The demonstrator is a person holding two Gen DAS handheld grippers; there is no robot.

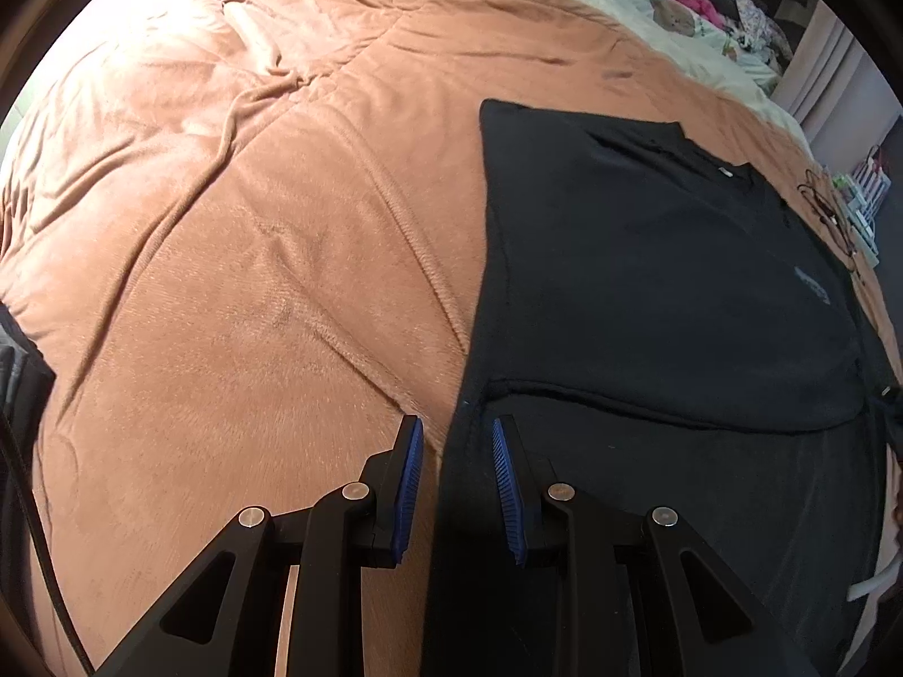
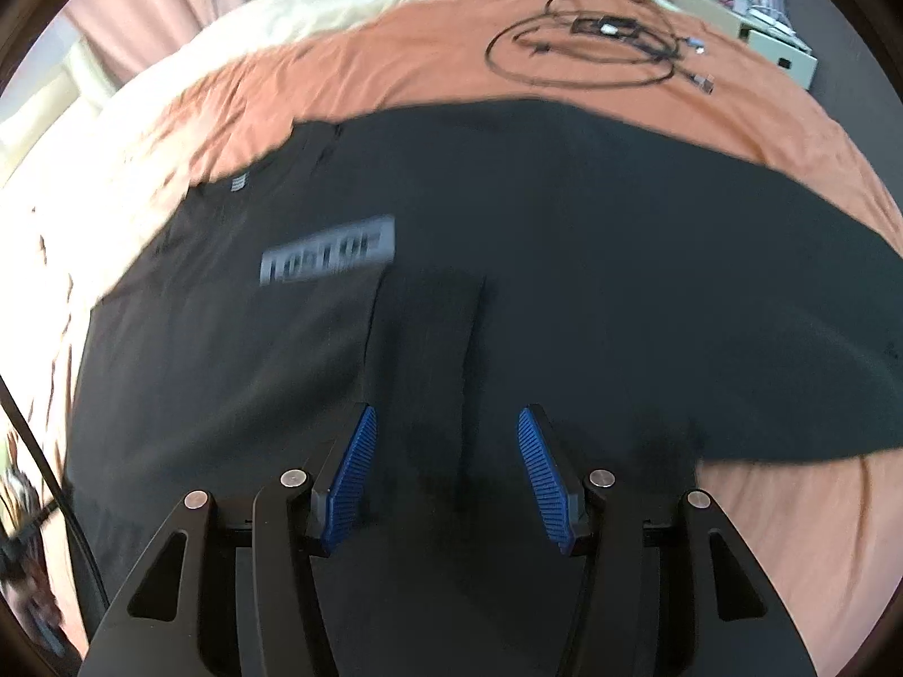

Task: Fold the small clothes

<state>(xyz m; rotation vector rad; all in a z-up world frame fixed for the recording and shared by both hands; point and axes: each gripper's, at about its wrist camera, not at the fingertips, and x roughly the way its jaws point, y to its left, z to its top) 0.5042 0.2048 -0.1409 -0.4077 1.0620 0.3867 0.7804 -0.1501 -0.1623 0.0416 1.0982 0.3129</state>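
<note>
Black T-shirt point(image 1: 649, 259) flat on orange blanket point(image 1: 254, 254); left tongs point(image 1: 456, 440) spread astride its edge, apparently untouching; right tongs point(image 2: 446, 440) spread above it.

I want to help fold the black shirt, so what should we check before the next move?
1. Black shirt lies flat on the orange blanket: ok, one side already folded over.
2. Right gripper is let go: ok, jaws apart, nothing pinched between them.
3. Left gripper has a grip on the shirt's edge: not ok, a gap shows between the pads.
4. Cables stay clear of the shirt: ok, they lie apart on the blanket.
5. Bottom hem is straight: cannot tell, hidden under the grippers.
</note>
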